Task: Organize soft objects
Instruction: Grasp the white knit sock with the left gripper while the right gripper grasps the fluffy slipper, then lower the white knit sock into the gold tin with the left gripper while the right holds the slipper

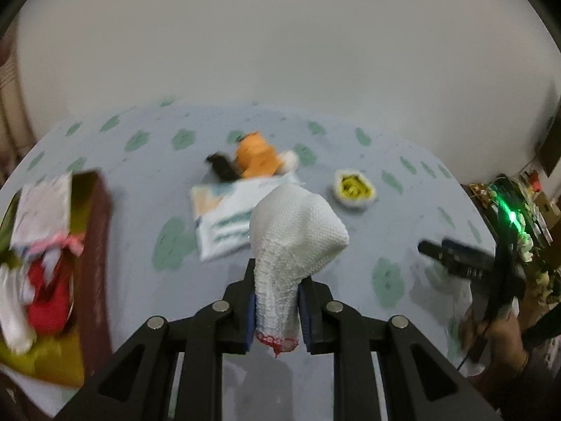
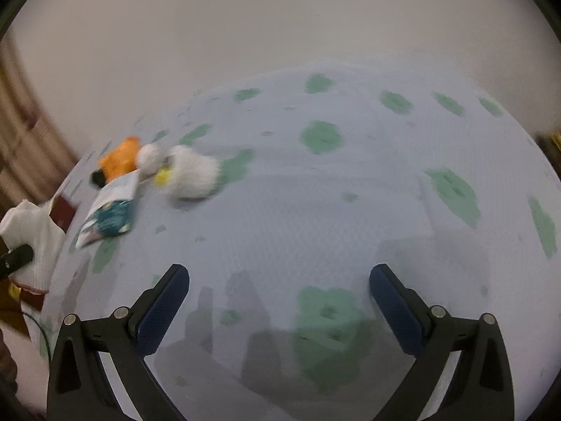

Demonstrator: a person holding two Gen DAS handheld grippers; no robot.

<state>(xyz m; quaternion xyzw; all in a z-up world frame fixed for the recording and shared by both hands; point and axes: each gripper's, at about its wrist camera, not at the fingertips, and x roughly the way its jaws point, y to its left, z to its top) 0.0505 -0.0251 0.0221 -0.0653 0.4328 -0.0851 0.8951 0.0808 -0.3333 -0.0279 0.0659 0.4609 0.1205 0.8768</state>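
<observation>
My left gripper (image 1: 277,310) is shut on a white knitted cloth (image 1: 294,235) with a red hem and holds it above the bed. The cloth also shows at the left edge of the right wrist view (image 2: 33,224). An orange plush toy (image 1: 256,156) (image 2: 121,158), a white and yellow fluffy toy (image 1: 352,189) (image 2: 191,172) and a flat white and teal packet (image 1: 224,219) (image 2: 110,210) lie on the blue sheet. My right gripper (image 2: 278,294) is open and empty above bare sheet.
A brown box (image 1: 91,263) at the left holds red, white and pink soft items (image 1: 45,280). The bed has a blue sheet with green patches (image 2: 320,137). The right gripper and hand show at the right of the left wrist view (image 1: 466,256). A plain wall stands behind.
</observation>
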